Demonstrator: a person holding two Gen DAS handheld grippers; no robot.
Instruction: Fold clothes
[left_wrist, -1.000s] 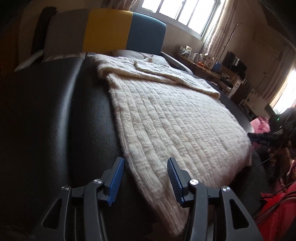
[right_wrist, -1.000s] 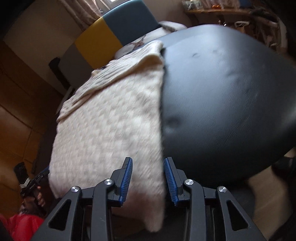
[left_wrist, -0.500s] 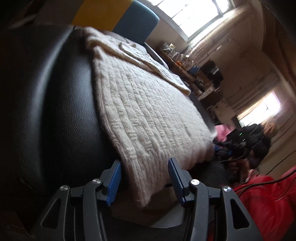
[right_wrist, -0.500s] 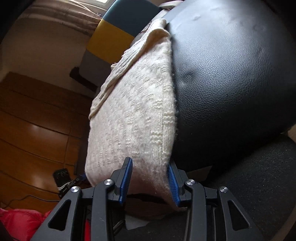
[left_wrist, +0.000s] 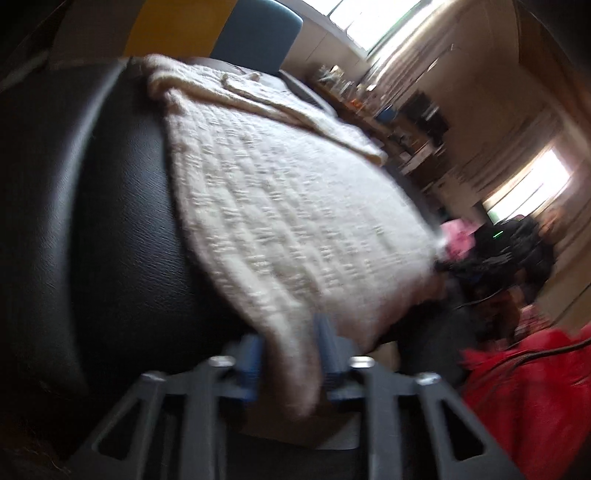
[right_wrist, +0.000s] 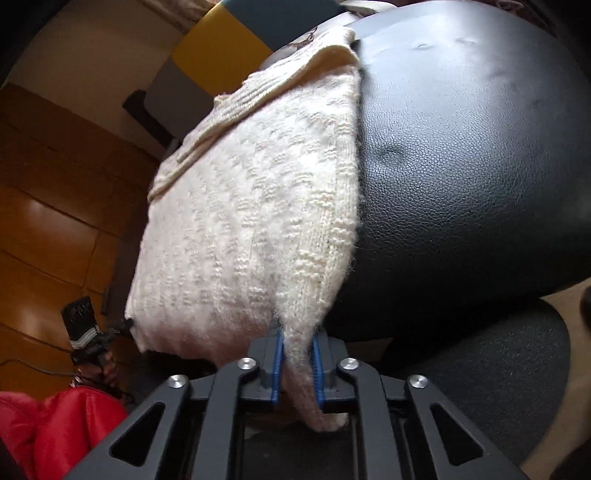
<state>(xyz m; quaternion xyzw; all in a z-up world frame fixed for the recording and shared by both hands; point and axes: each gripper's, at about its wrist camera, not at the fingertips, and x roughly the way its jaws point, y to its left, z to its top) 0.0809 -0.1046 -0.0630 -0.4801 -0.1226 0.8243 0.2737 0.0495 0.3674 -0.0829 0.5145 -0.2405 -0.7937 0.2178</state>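
Cream cable-knit sweater (right_wrist: 255, 206) lies spread over a black leather cushion (right_wrist: 461, 177), its hem hanging off the near edge. Right gripper (right_wrist: 298, 363) has its blue-padded fingers (right_wrist: 277, 363) pinched tight on one hem corner. Left gripper (left_wrist: 291, 360), blurred, has the other corner between its blue pads (left_wrist: 251, 363), nearly closed against the knit.

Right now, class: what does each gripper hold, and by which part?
Both hold the cream knitted sweater at its near hem: the right gripper pinches one bottom corner, the left gripper the other. The left view is blurred.
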